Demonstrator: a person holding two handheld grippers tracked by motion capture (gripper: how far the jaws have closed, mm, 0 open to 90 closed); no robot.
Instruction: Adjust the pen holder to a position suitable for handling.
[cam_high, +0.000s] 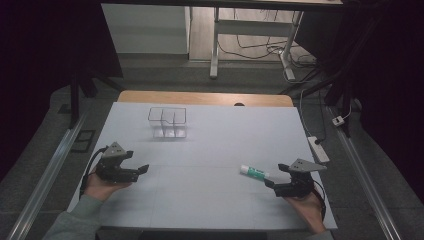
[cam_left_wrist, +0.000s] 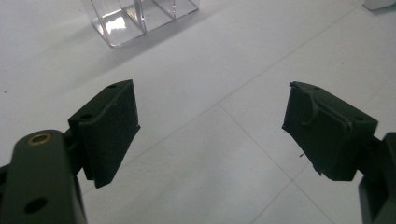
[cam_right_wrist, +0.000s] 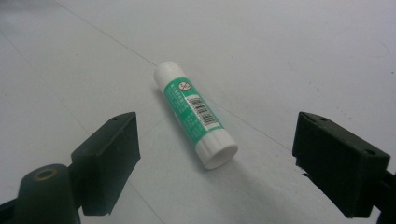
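Lining up on the glue stick (cam_right_wrist: 196, 113), the right gripper (cam_right_wrist: 217, 154) spreads its jaws wide to straddle it (lying flat, untouched), while the left gripper (cam_high: 131, 167), also agape, waits well left of the stick.

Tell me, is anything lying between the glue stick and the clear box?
No, just bare white table between the glue stick and the clear box, seen in the high view.
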